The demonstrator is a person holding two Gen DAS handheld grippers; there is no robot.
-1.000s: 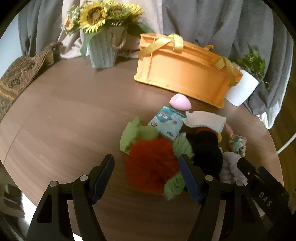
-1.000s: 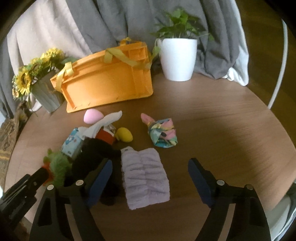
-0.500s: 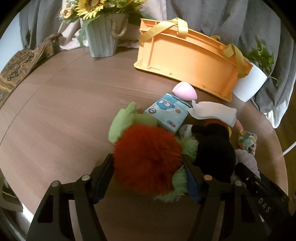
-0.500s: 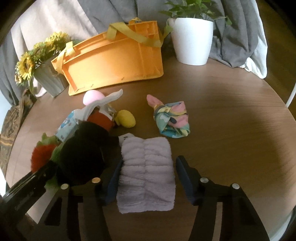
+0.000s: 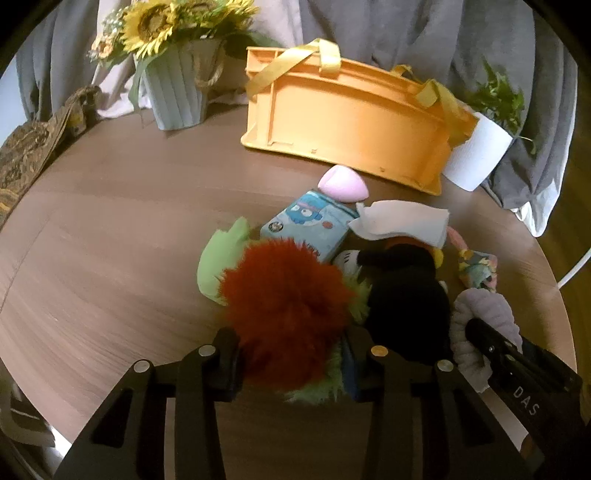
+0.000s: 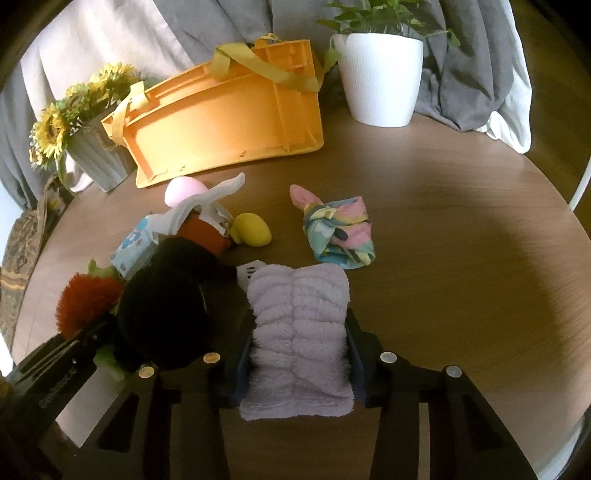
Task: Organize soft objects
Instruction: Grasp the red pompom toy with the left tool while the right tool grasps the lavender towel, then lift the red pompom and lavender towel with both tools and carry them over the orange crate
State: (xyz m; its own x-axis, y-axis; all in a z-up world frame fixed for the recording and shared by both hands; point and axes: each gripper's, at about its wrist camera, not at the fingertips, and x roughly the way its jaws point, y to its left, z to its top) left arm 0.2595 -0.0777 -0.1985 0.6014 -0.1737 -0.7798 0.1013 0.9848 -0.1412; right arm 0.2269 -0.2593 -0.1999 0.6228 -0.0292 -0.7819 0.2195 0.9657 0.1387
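2 grips: left hand-held gripper (image 5: 291, 354) squeezes the red-green plush (image 5: 284, 310), right hand-held gripper (image 6: 299, 354) pinches the lilac towel (image 6: 299, 332).

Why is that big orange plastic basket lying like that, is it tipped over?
Yes, tipped: the orange plastic basket rests on its long side, its ribbed underside facing the cameras.

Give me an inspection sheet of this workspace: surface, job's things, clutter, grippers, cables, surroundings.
Surface: round brown wooden table, dry, no spills seen.
Job's things: fluffy red-and-green plush toy; black plush toy; lilac ribbed towel; pastel knotted cloth bundle; pink sponge; yellow sponge; blue tissue pack; orange plastic basket with yellow straps.
Clutter: white tissue on the pile.
Grippers: left gripper shut on the red-and-green plush; right gripper shut on the towel.
Cables: nothing seen.
Surroundings: sunflower vase, white potted plant, grey curtains.
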